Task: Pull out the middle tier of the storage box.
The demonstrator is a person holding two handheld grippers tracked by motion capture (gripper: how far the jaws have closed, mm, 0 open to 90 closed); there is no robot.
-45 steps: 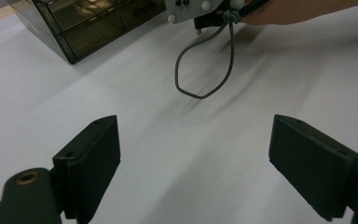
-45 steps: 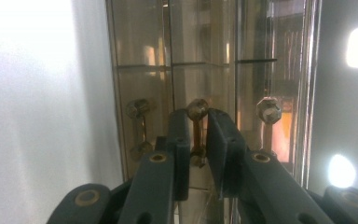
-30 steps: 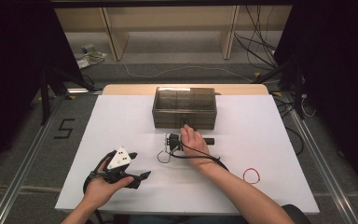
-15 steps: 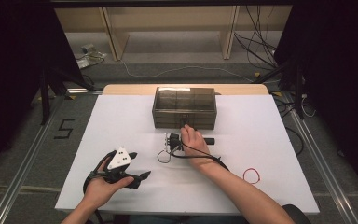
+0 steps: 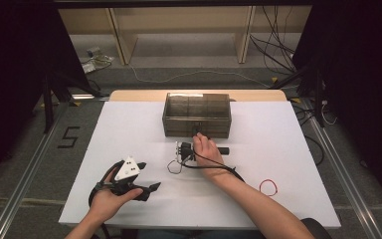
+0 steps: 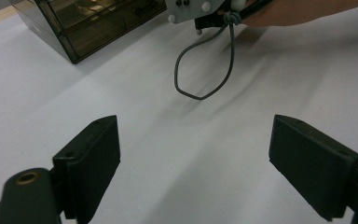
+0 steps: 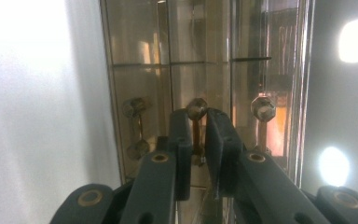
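A translucent brown drawer box (image 5: 197, 114) stands at the back middle of the white table (image 5: 129, 129). My right gripper (image 5: 197, 132) reaches its front, held by a hand. In the right gripper view my right gripper (image 7: 197, 135) is shut on the middle drawer's brass handle (image 7: 196, 108), the jaws pinching its bar just below the knob. Two more brass handles (image 7: 137, 107) (image 7: 262, 106) flank it. My left gripper (image 5: 148, 176) lies low at the front left, held by the other hand. Its jaws stand wide open over bare table in the left gripper view (image 6: 214, 154), nothing between them.
A red loop (image 5: 268, 187) lies on the table at the front right. The right gripper's grey cable (image 6: 200, 70) curls on the table between the two hands. The drawer box (image 6: 88, 23) sits ahead-left of the left gripper. Shelving and cables lie beyond the table's far edge.
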